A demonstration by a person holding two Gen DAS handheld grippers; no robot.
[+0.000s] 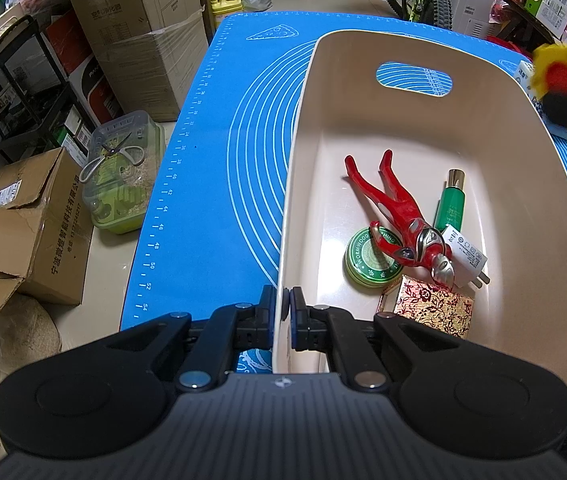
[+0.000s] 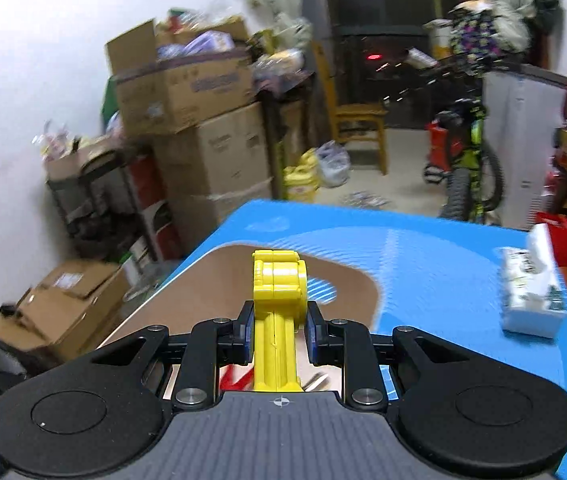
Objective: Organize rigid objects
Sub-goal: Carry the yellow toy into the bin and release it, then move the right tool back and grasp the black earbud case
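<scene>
Risk number one, I'd say, is the drop: the right gripper (image 2: 279, 326) has its jaws clamped on the stem of a chunky yellow plastic toy (image 2: 279, 280), carried in the air over the far end of the cream plastic bin with a handle cutout (image 1: 503, 128). Let go too high and it could bounce off the pile or clip the rim. The right wrist view is blurry, so aim is a guess.

Second worry: the left gripper (image 1: 286, 312) has its jaws pinched shut on the bin's near wall at 6 o'clock. A slip there and the bin slides on the blue silicone mat (image 1: 211, 160) covering the table.

Count inside the bin, all toward 5 o'clock:
- one red and silver hero figure (image 1: 399, 216)
- one round green tin (image 1: 371, 260)
- one green bottle with gold cap (image 1: 451, 200)
- one white plug adapter (image 1: 465, 254)
- one red-and-gold patterned box (image 1: 431, 306)

One white tissue pack (image 2: 531, 284) sits outside at 3 o'clock.
</scene>
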